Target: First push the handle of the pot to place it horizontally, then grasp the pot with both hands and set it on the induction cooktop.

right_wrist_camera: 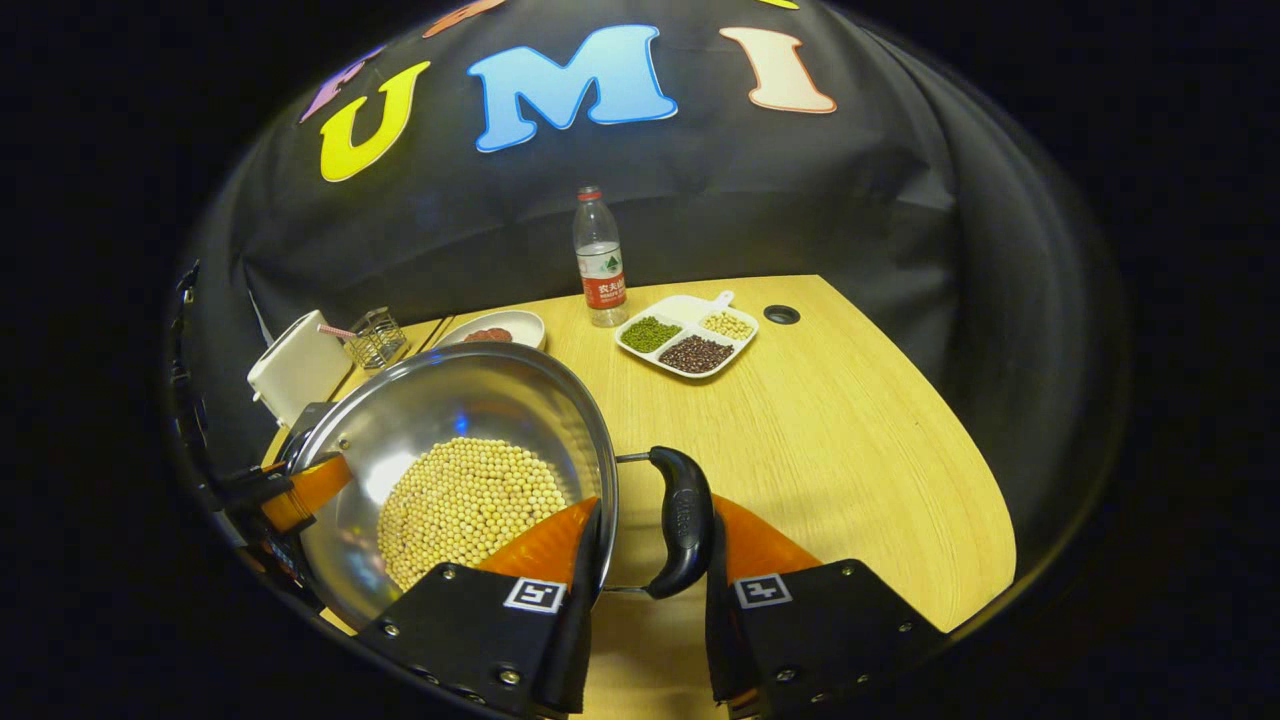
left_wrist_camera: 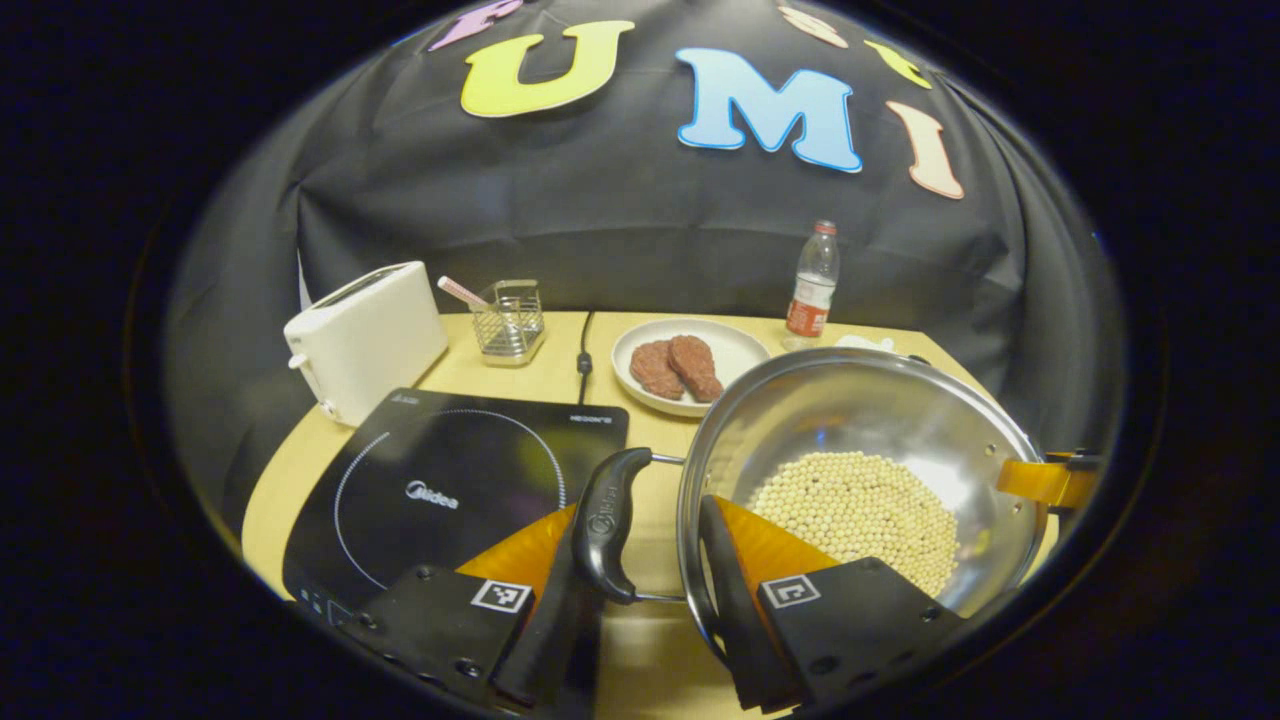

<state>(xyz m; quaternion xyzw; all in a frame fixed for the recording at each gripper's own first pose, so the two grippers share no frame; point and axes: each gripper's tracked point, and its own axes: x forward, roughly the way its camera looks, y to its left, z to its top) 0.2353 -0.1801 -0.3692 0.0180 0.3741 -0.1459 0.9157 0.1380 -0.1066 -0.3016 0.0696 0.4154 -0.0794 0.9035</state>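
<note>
Landmark for every entry: the pot.

1. Table (right_wrist_camera: 860, 440): pale wood, carrying everything listed here.

2. Pot (left_wrist_camera: 860, 420): steel, round, with 2 black loop handles on opposite sides, lifted between my 2 grippers. It sits just right of the induction cooktop, not yet over it. Its bottom holds a layer of pale yellow beans (left_wrist_camera: 850, 505).

3. Induction cooktop (left_wrist_camera: 440, 490): black glass with a white ring, flat on the table, just left of the pot and close to the pot's left handle.

4. Toaster (left_wrist_camera: 365, 335): white, behind the cooktop, well left of the pot.

5. My left gripper (left_wrist_camera: 655, 545): I have it at the pot's left side, 1 finger outside the left handle (left_wrist_camera: 608, 520) and 1 inside the rim. The fingers stand at a middling gap straddling the handle and wall; I cannot tell whether both press.

6. My right gripper (right_wrist_camera: 650, 550): at the pot's right side, 1 finger inside the rim, 1 outside the right handle (right_wrist_camera: 683, 520). Same middling gap; firm contact I cannot tell.

7. Plate (left_wrist_camera: 740, 350) with 2 brown meat pieces (left_wrist_camera: 675, 365): just behind the pot.

8. Divided tray (right_wrist_camera: 690, 340) of green, dark and pale beans: behind the pot, to its right.

9. Water bottle (right_wrist_camera: 599, 255): upright behind the pot, near the tray.

10. Wire holder (left_wrist_camera: 510, 320): behind the cooktop, between toaster and plate.
</note>
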